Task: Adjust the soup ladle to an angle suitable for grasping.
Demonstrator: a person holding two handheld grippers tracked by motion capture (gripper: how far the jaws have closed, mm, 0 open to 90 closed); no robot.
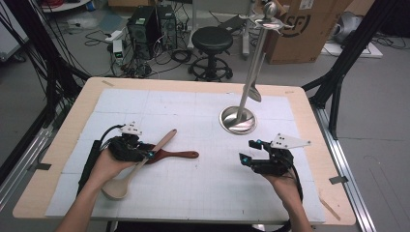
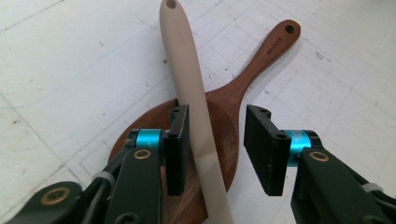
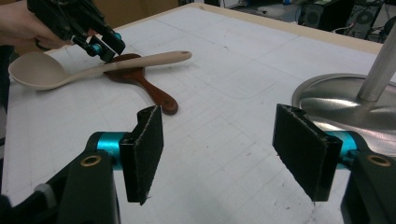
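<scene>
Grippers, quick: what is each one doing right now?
Left gripper: open around the beige spoon, one pad beside its handle, not clamped.
Right gripper: open, nothing between its jaws.

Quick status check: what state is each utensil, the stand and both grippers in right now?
Left gripper: open around the beige spoon's handle, one pad beside it, the other apart.
Beige spoon: lying flat, handle crossing over the wooden spatula.
Wooden spatula: flat on the table, under the spoon.
Right gripper: open, nothing between its jaws.
Metal stand: upright, hooks bare.
</scene>
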